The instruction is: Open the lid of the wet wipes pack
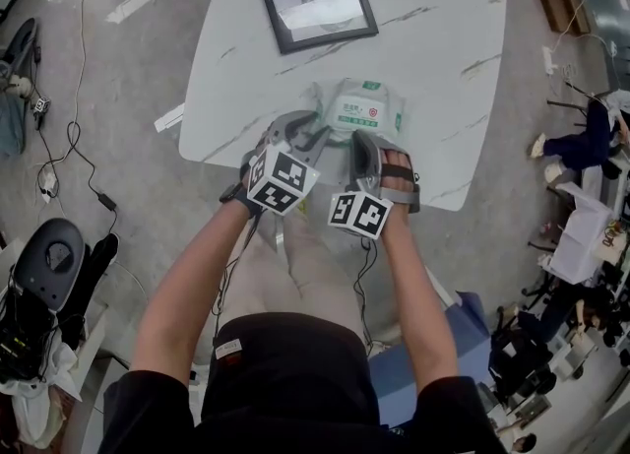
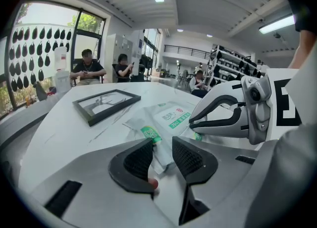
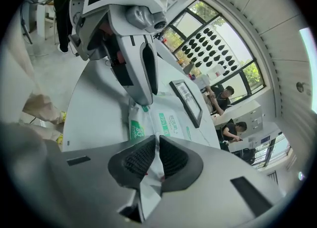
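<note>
A white and green wet wipes pack point(image 1: 360, 107) lies near the front edge of the white marble table point(image 1: 433, 38), and its top flap lies flat. My left gripper point(image 1: 311, 141) is at the pack's near left corner. In the left gripper view its pads point(image 2: 137, 160) pinch the pack's crumpled edge point(image 2: 159, 149). My right gripper point(image 1: 365, 153) is at the near right side. Its jaws point(image 3: 156, 159) stand almost together on a thin strip of the pack's film point(image 3: 152, 185). The two grippers stand close side by side, each visible to the other: the right gripper point(image 2: 192, 123) and the left gripper point(image 3: 142, 104).
A black picture frame point(image 1: 320, 11) lies flat on the table beyond the pack, also in the left gripper view point(image 2: 106, 103). The table's front edge point(image 1: 295, 162) runs just under my hands. Cables and a black device point(image 1: 54, 265) are on the floor to the left. People sit in the background.
</note>
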`<state>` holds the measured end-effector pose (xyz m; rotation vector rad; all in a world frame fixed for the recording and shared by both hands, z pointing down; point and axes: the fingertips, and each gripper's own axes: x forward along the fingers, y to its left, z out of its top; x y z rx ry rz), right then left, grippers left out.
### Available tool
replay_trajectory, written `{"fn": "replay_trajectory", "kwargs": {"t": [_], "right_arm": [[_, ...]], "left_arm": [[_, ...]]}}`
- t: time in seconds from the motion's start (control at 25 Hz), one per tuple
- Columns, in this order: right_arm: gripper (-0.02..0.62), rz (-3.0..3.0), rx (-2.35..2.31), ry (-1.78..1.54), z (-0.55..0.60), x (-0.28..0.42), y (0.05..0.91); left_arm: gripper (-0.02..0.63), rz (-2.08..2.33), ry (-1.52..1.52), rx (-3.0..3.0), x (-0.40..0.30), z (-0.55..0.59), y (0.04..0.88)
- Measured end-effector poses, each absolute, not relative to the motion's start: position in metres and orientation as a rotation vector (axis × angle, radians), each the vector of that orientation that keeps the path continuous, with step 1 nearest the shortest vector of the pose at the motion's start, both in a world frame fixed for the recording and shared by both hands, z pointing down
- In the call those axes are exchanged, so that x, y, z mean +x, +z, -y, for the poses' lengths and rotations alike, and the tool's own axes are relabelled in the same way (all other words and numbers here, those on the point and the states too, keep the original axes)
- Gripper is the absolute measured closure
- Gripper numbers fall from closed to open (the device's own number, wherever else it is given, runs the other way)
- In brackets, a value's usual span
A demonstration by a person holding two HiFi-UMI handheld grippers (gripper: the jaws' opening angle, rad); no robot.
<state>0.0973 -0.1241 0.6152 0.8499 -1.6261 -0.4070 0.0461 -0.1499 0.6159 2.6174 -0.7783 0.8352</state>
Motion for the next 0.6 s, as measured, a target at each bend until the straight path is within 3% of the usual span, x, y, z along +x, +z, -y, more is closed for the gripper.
{"fn": "replay_trajectory", "kwargs": {"t": [0.32,0.6], "right_arm": [[0.572,1.545,0.578,-0.399,0.1254,0.0949,0.621],[0.578,1.4,0.586,-0.604,0.1249,0.0928,0.6169]], "left_arm": [[0.471,0.761,0.846,2.612,0.047,0.1497,0.6172],[0.476,0.749,0.861,2.617,0.0462,0.147,0.6152]]}}
